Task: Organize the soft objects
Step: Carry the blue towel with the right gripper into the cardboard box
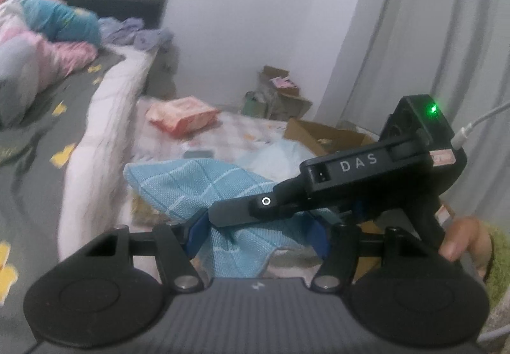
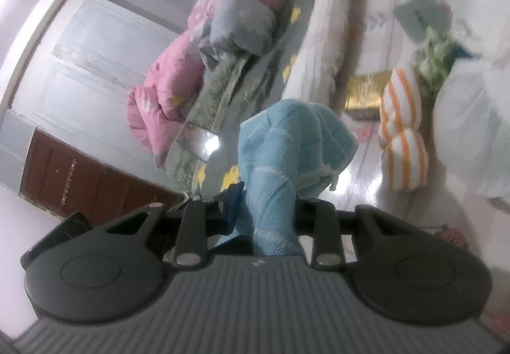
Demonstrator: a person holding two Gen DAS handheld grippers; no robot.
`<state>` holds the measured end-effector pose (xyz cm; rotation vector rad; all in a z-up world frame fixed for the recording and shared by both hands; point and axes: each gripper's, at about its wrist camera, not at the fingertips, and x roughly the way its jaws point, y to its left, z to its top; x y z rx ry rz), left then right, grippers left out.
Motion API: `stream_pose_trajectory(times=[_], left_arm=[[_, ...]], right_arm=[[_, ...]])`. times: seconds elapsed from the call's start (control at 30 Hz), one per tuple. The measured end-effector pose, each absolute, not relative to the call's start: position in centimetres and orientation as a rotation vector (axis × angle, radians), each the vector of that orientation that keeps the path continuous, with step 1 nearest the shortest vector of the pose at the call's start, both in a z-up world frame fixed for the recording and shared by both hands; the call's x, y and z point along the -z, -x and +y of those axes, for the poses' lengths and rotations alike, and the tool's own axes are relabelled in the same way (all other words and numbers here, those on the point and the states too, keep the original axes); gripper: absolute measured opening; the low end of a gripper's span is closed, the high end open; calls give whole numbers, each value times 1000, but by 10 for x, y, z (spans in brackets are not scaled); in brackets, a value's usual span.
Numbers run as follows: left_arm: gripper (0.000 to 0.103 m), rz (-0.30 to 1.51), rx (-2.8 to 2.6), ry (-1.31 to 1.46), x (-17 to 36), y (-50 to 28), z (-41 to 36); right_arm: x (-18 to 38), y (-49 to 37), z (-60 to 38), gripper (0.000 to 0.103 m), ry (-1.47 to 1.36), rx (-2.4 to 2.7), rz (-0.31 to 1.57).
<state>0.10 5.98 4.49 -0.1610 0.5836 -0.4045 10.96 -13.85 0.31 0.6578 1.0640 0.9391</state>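
Beside cardboard box (image 1: 325, 134), blue cloth (image 1: 197, 181)

Soft, dim indoor light; motion blur, fisheye bending and dark corners.

At the left of the left wrist view stands a bed (image 1: 41, 143) with a grey sheet. On it lie a pink quilt (image 1: 60, 57), a blue bundle (image 1: 60, 19) and, blurred, perhaps lilac clothes (image 1: 134, 32).

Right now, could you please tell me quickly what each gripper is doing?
Left gripper: jaws partly open, the light blue cloth between them; a grip cannot be told.
Right gripper: shut on the same blue cloth, bunched between its jaws.
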Motion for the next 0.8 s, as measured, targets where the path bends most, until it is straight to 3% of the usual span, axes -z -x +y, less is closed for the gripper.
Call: stream_pose_trajectory(times=[0.5,0.63,0.8], left_arm=[[69,571,735,45,-61,-69,-100],[78,602,792,11,-56,-91,-153],[78,642,810,24,-44,-110,-181]], right_arm=[[-36,-106,-312,25,-740,-689,865],[-32,-107,-372,23,-770,-586,825],[-25,-109,-439,20,-798,-456,782]])
